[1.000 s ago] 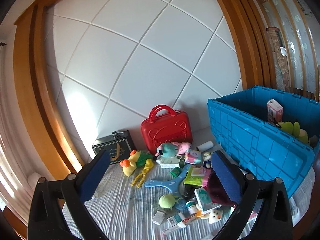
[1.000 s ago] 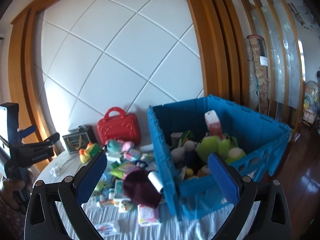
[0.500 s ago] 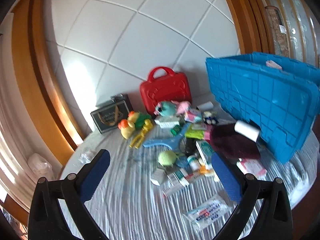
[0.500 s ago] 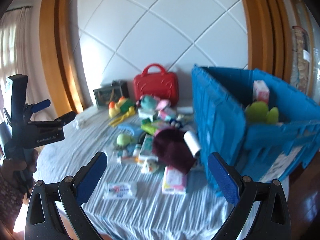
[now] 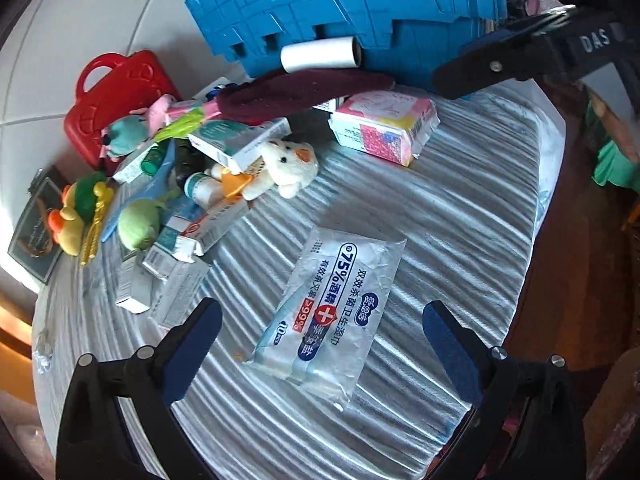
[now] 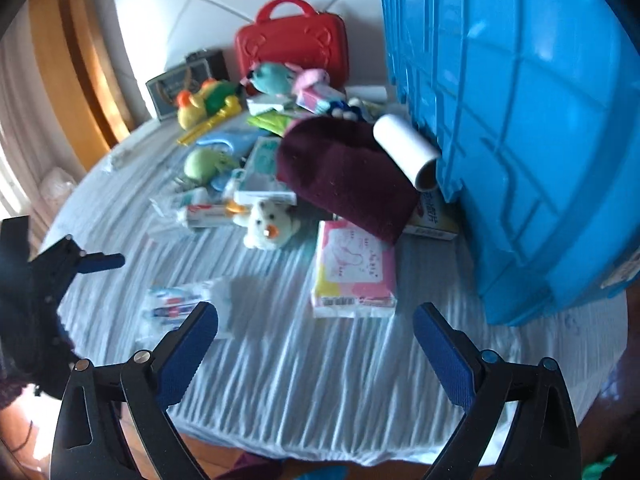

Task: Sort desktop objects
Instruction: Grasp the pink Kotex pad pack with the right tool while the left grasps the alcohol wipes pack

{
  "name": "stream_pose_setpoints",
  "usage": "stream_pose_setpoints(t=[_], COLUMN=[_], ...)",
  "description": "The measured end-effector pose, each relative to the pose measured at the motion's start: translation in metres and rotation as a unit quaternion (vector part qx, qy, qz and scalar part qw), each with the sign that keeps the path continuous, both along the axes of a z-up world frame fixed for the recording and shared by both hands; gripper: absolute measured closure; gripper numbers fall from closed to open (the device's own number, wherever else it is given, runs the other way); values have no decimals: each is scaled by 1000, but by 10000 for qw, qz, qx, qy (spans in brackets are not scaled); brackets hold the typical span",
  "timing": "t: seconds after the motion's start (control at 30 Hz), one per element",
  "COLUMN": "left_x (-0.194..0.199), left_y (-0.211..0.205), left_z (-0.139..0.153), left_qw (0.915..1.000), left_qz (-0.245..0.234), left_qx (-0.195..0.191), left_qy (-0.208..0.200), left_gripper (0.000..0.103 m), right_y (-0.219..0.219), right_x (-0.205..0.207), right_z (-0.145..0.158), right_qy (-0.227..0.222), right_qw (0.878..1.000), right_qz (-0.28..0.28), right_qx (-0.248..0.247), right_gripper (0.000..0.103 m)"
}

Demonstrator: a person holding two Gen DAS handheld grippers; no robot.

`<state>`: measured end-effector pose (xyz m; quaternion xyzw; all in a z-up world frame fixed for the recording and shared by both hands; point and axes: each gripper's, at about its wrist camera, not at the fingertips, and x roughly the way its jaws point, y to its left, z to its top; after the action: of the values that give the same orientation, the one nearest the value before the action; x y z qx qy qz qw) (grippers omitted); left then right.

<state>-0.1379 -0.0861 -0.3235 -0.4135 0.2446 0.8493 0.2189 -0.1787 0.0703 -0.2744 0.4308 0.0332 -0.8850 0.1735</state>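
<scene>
My left gripper [image 5: 320, 344] is open and empty, low over a white wet-wipe pack [image 5: 328, 312] that lies between its fingers on the striped cloth. My right gripper [image 6: 316, 340] is open and empty, just in front of a pink tissue pack [image 6: 354, 268]. The wipe pack also shows in the right wrist view [image 6: 180, 304], with the left gripper [image 6: 80, 262] beside it. A big blue crate [image 6: 520, 120] stands at the right. A maroon beanie [image 6: 344, 172], a white roll [image 6: 406, 148] and a white bear [image 6: 266, 226] lie in the pile.
A red toy case [image 6: 292, 40], a dark box [image 6: 188, 80], a duck toy [image 6: 196, 104], a green ball toy [image 6: 202, 162] and several small boxes and tubes crowd the back of the table. The table edge [image 5: 536, 240] and wooden floor lie to the right.
Both grippers have dropped and tilted down towards the table. The left now hovers over the wipe pack, the right has come close to the pink tissue pack.
</scene>
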Motion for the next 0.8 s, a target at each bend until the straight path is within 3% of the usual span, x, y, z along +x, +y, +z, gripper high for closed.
stream_pose_setpoints(t=[0.07, 0.2, 0.27, 0.4, 0.5, 0.57, 0.6, 0.63, 0.8], left_x=[-9, -25, -35, -49, -51, -50, -48, -47, -31], left_y=[0, -3, -10, -21, -22, -23, -23, -24, -23], left_z=[-11, -25, -27, -32, -32, -30, -29, -27, -9], left_qw=[9997, 9985, 9955, 9872, 9866, 9867, 9870, 9873, 9933], left_qz=[-190, -449, -601, -910, -941, -906, -887, -842, -657], left_qx=[26, 53, 450, 844, 850, 857, 851, 851, 632], left_qy=[-119, -310, -577, -1000, -1029, -1040, -1038, -1046, -707], left_gripper=[2, 20, 29, 32, 34, 44, 53, 60, 67], right_y=[-5, -14, -15, -14, -15, -19, -23, -25, -25], right_x=[-14, -40, -52, -66, -76, -84, -89, -91, -75], right_z=[-13, -35, -44, -54, -62, -71, -78, -82, -69], right_qy=[-77, -163, -250, -402, -542, -724, -881, -965, -1023], right_qw=[9999, 9988, 9983, 9969, 9957, 9939, 9916, 9893, 9909], right_qz=[-102, -237, -317, -482, -555, -535, -517, -532, -362], right_qx=[85, 399, 413, 464, 507, 631, 793, 961, 796], right_gripper=[3, 3, 4, 6, 8, 10, 18, 32, 36])
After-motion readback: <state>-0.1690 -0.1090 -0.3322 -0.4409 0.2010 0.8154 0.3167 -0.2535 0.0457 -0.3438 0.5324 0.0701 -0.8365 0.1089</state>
